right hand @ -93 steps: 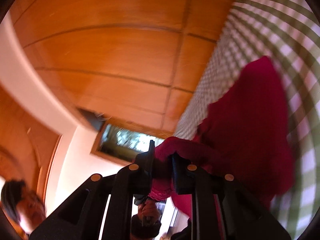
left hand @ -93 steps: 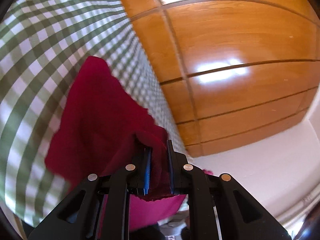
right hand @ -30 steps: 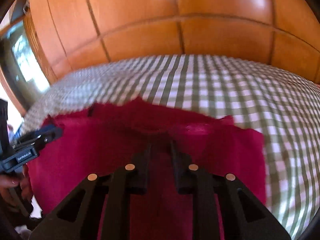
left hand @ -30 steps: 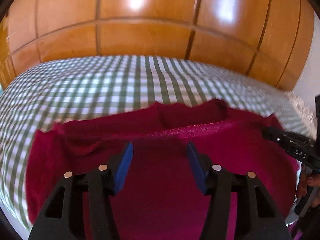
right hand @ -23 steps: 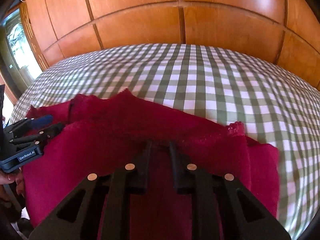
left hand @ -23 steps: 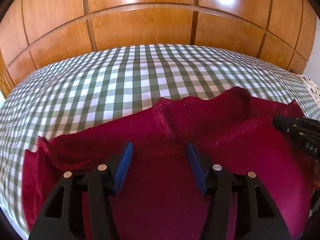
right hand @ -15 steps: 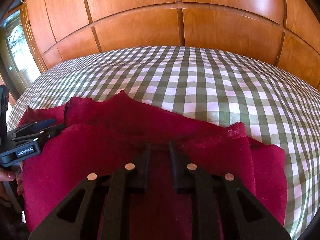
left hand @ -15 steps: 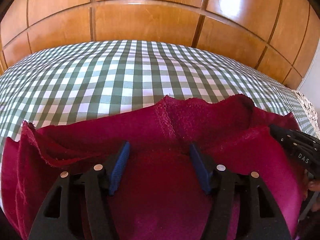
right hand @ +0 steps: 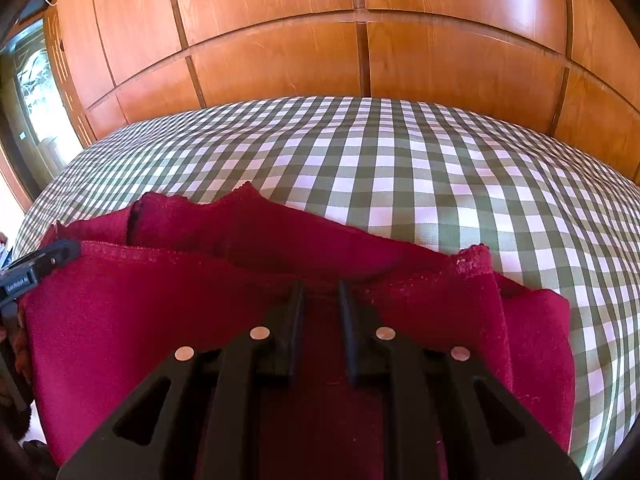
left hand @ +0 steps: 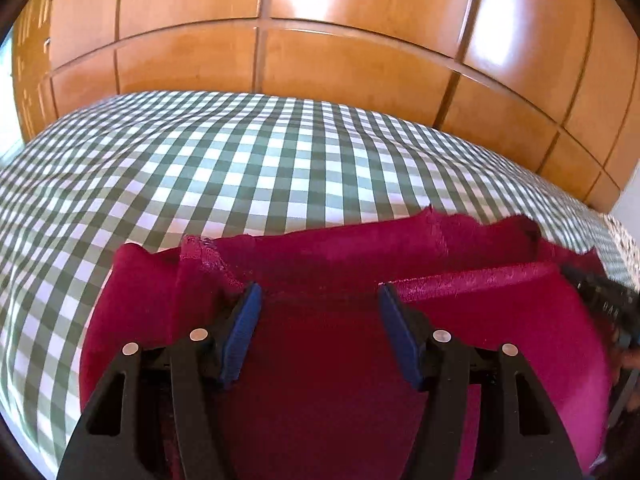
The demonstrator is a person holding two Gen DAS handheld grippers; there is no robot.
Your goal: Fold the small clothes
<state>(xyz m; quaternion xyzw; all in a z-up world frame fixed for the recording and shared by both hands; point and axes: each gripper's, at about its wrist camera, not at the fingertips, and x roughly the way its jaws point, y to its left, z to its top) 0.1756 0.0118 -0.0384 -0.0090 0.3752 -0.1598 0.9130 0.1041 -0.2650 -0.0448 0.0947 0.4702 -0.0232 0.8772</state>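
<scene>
A dark red garment (left hand: 344, 248) lies folded in layers on the near part of a green-and-white checked bed (left hand: 240, 160). It also shows in the right wrist view (right hand: 200, 280). My left gripper (left hand: 318, 300) is open and empty, its blue pads spread wide just above the cloth. My right gripper (right hand: 320, 292) has its black fingers close together with a narrow gap. I cannot tell whether they pinch the red fabric. The right gripper also shows at the right edge of the left wrist view (left hand: 604, 300). The left gripper's tip shows at the left edge of the right wrist view (right hand: 44, 260).
Wooden wardrobe doors (right hand: 360, 60) stand behind the bed. A window (right hand: 36, 92) is at the far left. The checked bedcover (right hand: 440, 168) stretches beyond the garment toward the wardrobe.
Three seconds ago both grippers held the garment up in the air. Since then it has come down onto the bed, and my left gripper has opened and shifted slightly left over the cloth.
</scene>
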